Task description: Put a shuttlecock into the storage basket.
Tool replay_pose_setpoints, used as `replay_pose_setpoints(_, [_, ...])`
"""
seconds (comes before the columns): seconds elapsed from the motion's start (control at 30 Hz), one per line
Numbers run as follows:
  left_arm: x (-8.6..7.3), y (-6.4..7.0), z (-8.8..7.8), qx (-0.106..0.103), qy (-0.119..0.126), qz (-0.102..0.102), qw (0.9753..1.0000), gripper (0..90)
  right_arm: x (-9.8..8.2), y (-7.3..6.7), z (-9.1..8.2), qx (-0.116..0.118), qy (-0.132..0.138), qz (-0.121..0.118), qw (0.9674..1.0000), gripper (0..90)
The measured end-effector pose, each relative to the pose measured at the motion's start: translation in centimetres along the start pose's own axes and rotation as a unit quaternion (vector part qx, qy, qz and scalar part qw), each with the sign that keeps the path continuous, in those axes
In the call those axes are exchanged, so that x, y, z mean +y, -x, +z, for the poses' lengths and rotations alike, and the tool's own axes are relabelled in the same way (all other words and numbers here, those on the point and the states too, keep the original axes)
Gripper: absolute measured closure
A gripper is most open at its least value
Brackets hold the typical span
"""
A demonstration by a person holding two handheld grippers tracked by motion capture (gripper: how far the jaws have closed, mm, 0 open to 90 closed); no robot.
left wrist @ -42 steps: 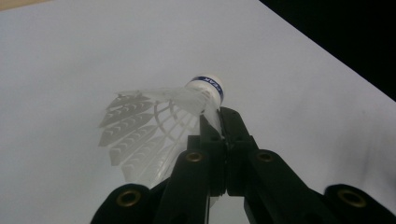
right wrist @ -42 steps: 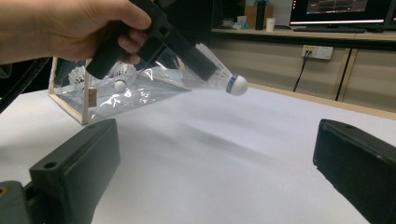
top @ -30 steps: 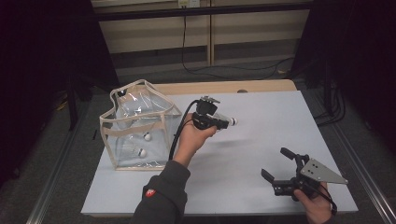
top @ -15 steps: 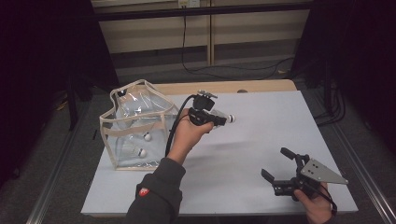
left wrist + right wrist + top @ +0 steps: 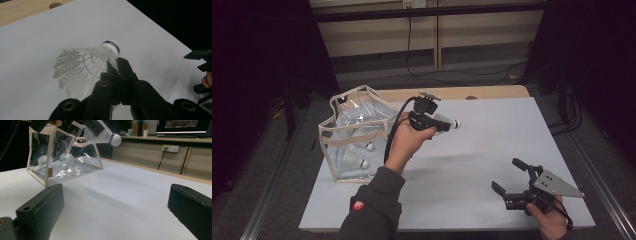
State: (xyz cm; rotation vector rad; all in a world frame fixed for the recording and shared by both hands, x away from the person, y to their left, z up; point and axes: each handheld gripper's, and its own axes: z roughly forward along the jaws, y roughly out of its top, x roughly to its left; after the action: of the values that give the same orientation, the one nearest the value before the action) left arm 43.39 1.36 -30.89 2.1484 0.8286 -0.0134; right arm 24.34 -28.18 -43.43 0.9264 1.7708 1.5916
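Note:
My left gripper (image 5: 439, 125) hangs above the white table, shut on a white shuttlecock (image 5: 452, 123) whose cork points right. In the left gripper view the black jaws pinch the shuttlecock (image 5: 100, 56) by its feather skirt just behind the cork. To its left stands a clear bag with cream trim (image 5: 343, 120), holding two shuttlecocks (image 5: 362, 163). My right gripper (image 5: 507, 180) rests low near the table's front right corner, open, nothing between its jaws. In the right gripper view the held shuttlecock (image 5: 110, 137) is up high beside the bag (image 5: 50, 150).
The white table top (image 5: 492, 135) has a wooden strip along its far edge (image 5: 482, 92). A black cable (image 5: 394, 132) trails from the left gripper down past the hand. Dark floor and a wall with cables lie beyond.
The left hand has risen and drifted left toward the bag with the shuttlecock still held. The right gripper has stayed where it was.

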Motion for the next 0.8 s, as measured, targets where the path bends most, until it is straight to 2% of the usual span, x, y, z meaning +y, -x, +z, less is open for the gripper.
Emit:
replay_pose_setpoints(0.3, [0.6, 0.1, -1.3, 0.007, -0.004, 0.009, 0.9999, 89.6, 0.0, 0.0, 0.1, 0.002, -0.001, -0.005, 1.0000, 0.3])
replay_pose_setpoints(0.47, [0.8, 0.0, -2.2, 0.004, 0.000, 0.006, 1.0000, 89.6, 0.0, 0.0, 0.0, 0.001, 0.000, -0.002, 1.0000, 0.3])
replay_pose_setpoints(0.57, [0.8, 0.0, -2.5, 0.014, -0.001, 0.012, 0.9998, 89.7, 0.0, 0.0, 0.0, 0.001, 0.000, 0.000, 1.0000, 0.3])
replay_pose_setpoints(0.8, [0.9, 0.0, -3.2, 0.017, -0.001, 0.013, 0.9998, 89.6, 0.0, 0.0, 0.1, 0.000, -0.001, -0.002, 1.0000, 0.3])
